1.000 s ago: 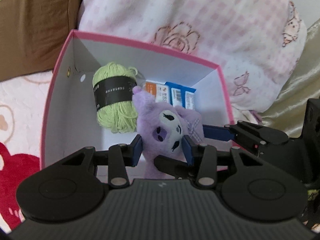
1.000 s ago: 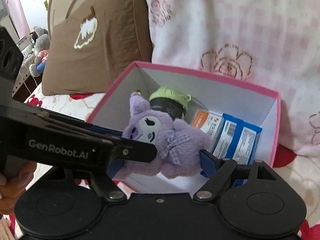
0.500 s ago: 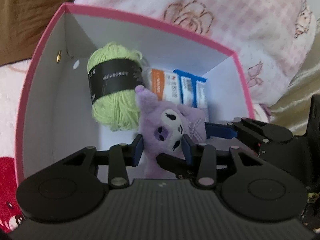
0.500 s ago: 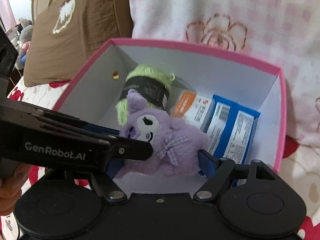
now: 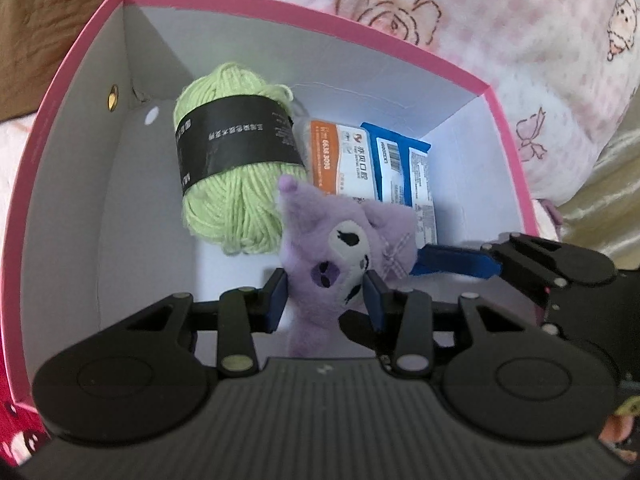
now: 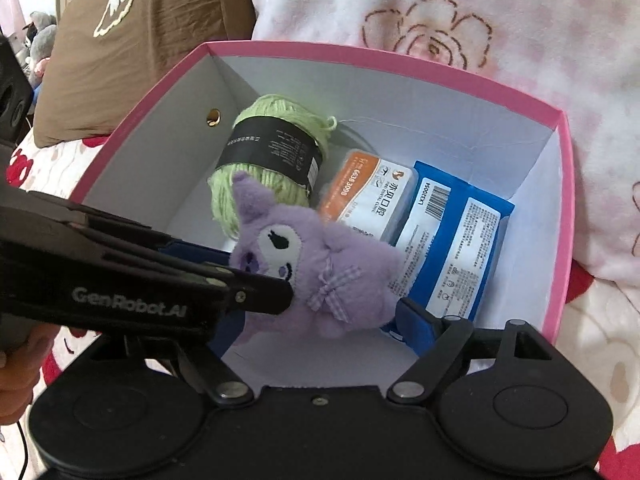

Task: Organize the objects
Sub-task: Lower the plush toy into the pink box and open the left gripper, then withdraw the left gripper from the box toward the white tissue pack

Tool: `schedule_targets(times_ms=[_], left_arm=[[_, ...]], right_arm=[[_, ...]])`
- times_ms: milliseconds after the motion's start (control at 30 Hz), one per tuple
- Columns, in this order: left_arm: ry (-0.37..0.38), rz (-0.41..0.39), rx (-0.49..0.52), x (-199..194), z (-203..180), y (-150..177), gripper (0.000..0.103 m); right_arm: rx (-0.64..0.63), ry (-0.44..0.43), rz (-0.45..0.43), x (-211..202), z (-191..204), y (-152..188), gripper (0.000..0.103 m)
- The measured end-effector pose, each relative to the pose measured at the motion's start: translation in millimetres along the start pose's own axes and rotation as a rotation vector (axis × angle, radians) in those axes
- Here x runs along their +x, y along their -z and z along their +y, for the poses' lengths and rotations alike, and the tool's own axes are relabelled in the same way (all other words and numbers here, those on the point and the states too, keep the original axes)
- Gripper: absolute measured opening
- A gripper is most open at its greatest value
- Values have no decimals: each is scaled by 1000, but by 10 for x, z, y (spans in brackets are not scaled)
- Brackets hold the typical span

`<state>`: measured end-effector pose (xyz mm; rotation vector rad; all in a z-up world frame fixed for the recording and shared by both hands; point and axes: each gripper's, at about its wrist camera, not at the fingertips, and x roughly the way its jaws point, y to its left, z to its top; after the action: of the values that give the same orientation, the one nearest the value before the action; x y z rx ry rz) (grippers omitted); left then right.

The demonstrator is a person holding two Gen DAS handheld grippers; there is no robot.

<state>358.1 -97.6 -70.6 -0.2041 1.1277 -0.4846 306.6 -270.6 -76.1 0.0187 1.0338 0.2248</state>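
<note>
Plush toy (image 5: 344,248) (purple, with a checked bow) hangs inside the pink box (image 5: 72,64), low over its floor, just right of the green yarn ball (image 5: 236,172) and near the orange packet (image 5: 340,156) and blue packets (image 5: 404,168). Left gripper (image 5: 326,300) pinches its head; right gripper (image 6: 320,316), whose jaws have just been narrowing, seems to clasp its body.

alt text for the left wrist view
Left tongs pinch a purple plush low inside a pink box. Green yarn and packets lie behind it; the right tongs' blue pad touches the plush's side.
</note>
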Motion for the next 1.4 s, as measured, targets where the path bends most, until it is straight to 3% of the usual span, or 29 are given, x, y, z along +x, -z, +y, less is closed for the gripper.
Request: schedule_targets(times_ms=[67, 100, 300, 467, 800, 1033, 1133, 1400], left_arm=[[-24, -8, 8, 16, -33, 11, 42], [-35, -10, 9, 23, -44, 19, 42], [-73, -37, 24, -156, -98, 55, 51], [-95, -63, 87, -482, -219, 64, 54], [-172, -88, 153, -1271, -410, 155, 54], [-134, -68, 176, -1767, -464, 354, 57], [-130, -48, 200, -1912, -505, 457, 57], [-126, -78, 250, -2303, -610, 715, 65]], right_arm=[[1, -2, -10, -33, 28, 21, 66], [6, -9, -11, -43, 34, 26, 64], [36, -19, -3, -89, 39, 46, 60], [47, -43, -40, -363, 30, 108, 63], [-17, 14, -70, -992, 261, 194, 65], [-35, 9, -115, -1424, 418, 336, 76], [-74, 63, -133, -1597, 546, 399, 76], [-77, 33, -166, -1897, 741, 595, 91]])
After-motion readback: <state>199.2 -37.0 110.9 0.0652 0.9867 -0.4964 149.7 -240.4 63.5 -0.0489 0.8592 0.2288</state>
